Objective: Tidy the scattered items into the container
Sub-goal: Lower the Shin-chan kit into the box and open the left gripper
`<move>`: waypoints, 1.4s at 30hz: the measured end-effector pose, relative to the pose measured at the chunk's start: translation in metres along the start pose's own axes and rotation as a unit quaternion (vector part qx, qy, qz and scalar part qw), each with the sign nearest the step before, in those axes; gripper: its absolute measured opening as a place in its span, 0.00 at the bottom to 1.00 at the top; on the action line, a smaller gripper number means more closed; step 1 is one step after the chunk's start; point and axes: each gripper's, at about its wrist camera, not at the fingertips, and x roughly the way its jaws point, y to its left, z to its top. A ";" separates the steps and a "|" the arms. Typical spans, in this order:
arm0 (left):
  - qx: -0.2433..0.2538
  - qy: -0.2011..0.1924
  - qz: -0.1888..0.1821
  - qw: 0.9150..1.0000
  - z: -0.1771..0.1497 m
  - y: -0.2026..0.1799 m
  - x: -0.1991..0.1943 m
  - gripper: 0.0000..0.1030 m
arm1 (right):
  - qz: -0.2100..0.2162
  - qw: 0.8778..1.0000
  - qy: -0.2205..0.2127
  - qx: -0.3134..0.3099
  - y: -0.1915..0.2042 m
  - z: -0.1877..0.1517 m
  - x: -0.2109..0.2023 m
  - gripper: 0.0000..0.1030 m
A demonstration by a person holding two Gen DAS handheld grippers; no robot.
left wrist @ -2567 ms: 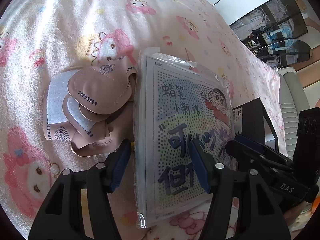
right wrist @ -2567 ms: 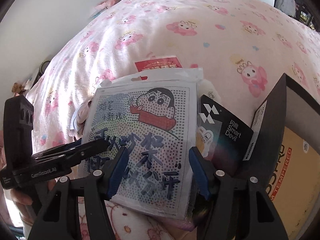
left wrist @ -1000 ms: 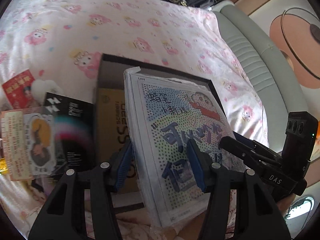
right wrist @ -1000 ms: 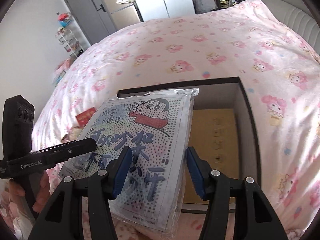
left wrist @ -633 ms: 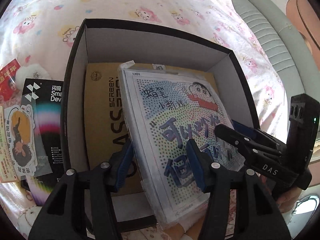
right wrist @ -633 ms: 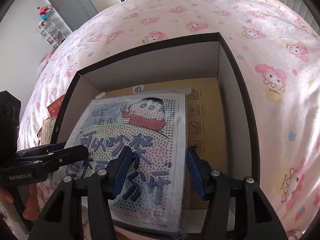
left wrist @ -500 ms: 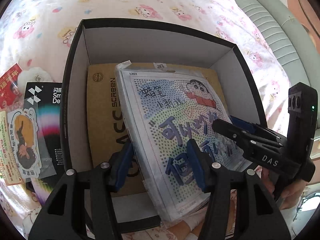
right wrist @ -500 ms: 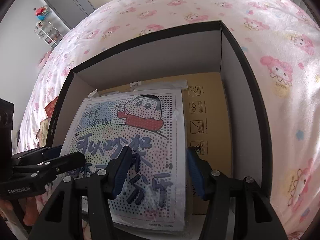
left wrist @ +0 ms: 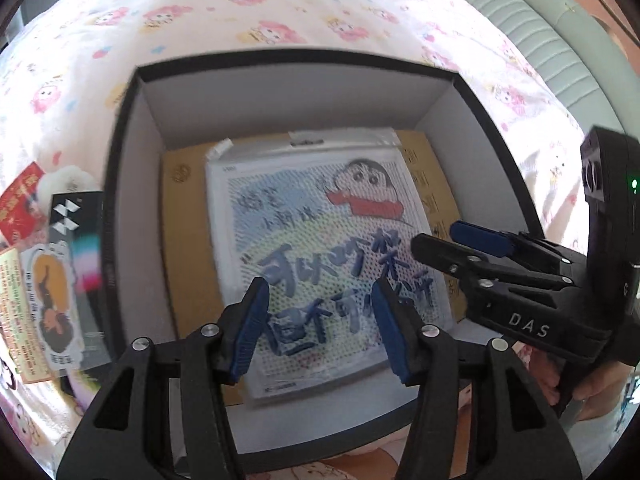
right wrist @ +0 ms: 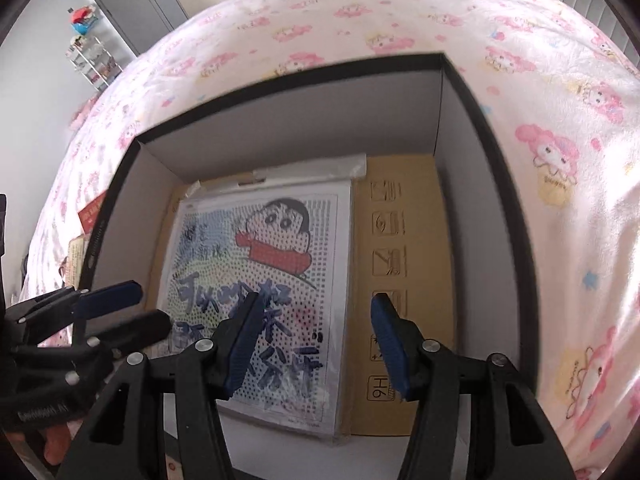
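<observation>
left wrist view: my left gripper (left wrist: 320, 320) fills the lower centre of the frame, its two blue-padded fingers (left wrist: 250, 330) apart and slowly narrowing, with nothing pinched between them; the bagged picture sheet (left wrist: 316, 252) shows through the gap, lying lower down. the sheet, printed with a cartoon boy in a red scarf and large dark characters, lies flat inside the black box (left wrist: 120, 184), on top of a brown cardboard pack (left wrist: 188, 264) that covers the box floor. the box sits on a pink cartoon-print blanket (left wrist: 240, 12). my right gripper (left wrist: 452, 240) reaches in from the right edge of the frame, its tips over the right part of the sheet; whether they touch it i cannot tell. outside the box, at the left of the frame, lie a black card pack (left wrist: 86, 248), a sticker sheet with a figure (left wrist: 50, 304) and a red packet (left wrist: 22, 196), all on the blanket. a grey padded headboard (left wrist: 532, 28) curves along the upper right.

right wrist view: my right gripper (right wrist: 316, 340) stands at lower centre, fingers (right wrist: 390, 340) apart and empty; the left finger overlaps the lower part of the sheet (right wrist: 264, 264) in the frame, the right one the bare strip of the cardboard pack (right wrist: 400, 240) with its row of printed symbols. the sheet sits toward the left side of the box (right wrist: 516, 216). my left gripper (right wrist: 140, 316) enters from the left edge, fingers apart, tips just over the sheet's left margin. a grey door (right wrist: 132, 4) stands in the upper left.
</observation>
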 end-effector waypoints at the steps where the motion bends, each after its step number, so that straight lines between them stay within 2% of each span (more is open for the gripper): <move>1: 0.002 0.004 0.003 1.000 -0.002 -0.001 0.003 0.51 | 0.003 1.000 0.009 0.000 0.001 -0.001 0.004 0.50; 5: -0.008 0.010 0.008 1.000 -0.007 -0.001 0.004 0.51 | 0.000 1.000 0.025 -0.007 0.003 -0.001 0.006 0.50; 9: -0.022 -0.006 0.000 1.000 -0.011 0.008 -0.012 0.51 | 0.006 0.999 0.049 -0.019 0.011 0.001 0.011 0.52; 13: -0.035 -0.019 -0.014 0.999 -0.013 0.020 -0.026 0.51 | 0.061 0.996 0.065 -0.012 0.016 0.006 0.009 0.52; 15: -0.036 -0.019 -0.022 0.999 -0.015 0.024 -0.029 0.50 | 0.070 0.996 0.059 -0.018 0.018 0.009 0.005 0.52; 23: -0.034 -0.011 -0.041 0.999 -0.018 0.024 -0.027 0.50 | -0.031 0.999 0.024 -0.023 0.015 0.010 -0.006 0.52; 25: -0.034 -0.010 -0.039 0.999 -0.018 0.031 -0.020 0.50 | -0.030 0.999 0.029 -0.028 0.018 0.007 -0.004 0.52; 28: -0.035 -0.015 -0.042 0.998 -0.014 0.028 -0.016 0.49 | -0.005 0.999 0.044 -0.016 0.015 0.002 -0.003 0.52; 30: -0.029 -0.028 -0.034 0.999 -0.016 0.026 -0.023 0.49 | -0.012 0.999 0.029 -0.014 0.015 -0.001 -0.011 0.52; 32: -0.024 -0.045 -0.026 0.998 -0.020 0.024 -0.037 0.49 | -0.037 0.999 0.000 -0.019 0.018 -0.005 -0.028 0.52; 34: -0.022 -0.064 -0.023 0.997 -0.023 0.022 -0.052 0.50 | -0.045 0.998 -0.028 -0.020 0.022 -0.008 -0.048 0.52; 38: -0.016 -0.107 -0.007 0.994 -0.033 0.011 -0.088 0.50 | -0.034 0.996 -0.076 -0.025 0.035 -0.020 -0.089 0.53; 42: -0.017 -0.135 0.005 0.991 -0.049 0.002 -0.117 0.51 | -0.019 0.993 -0.115 -0.037 0.062 -0.034 -0.109 0.54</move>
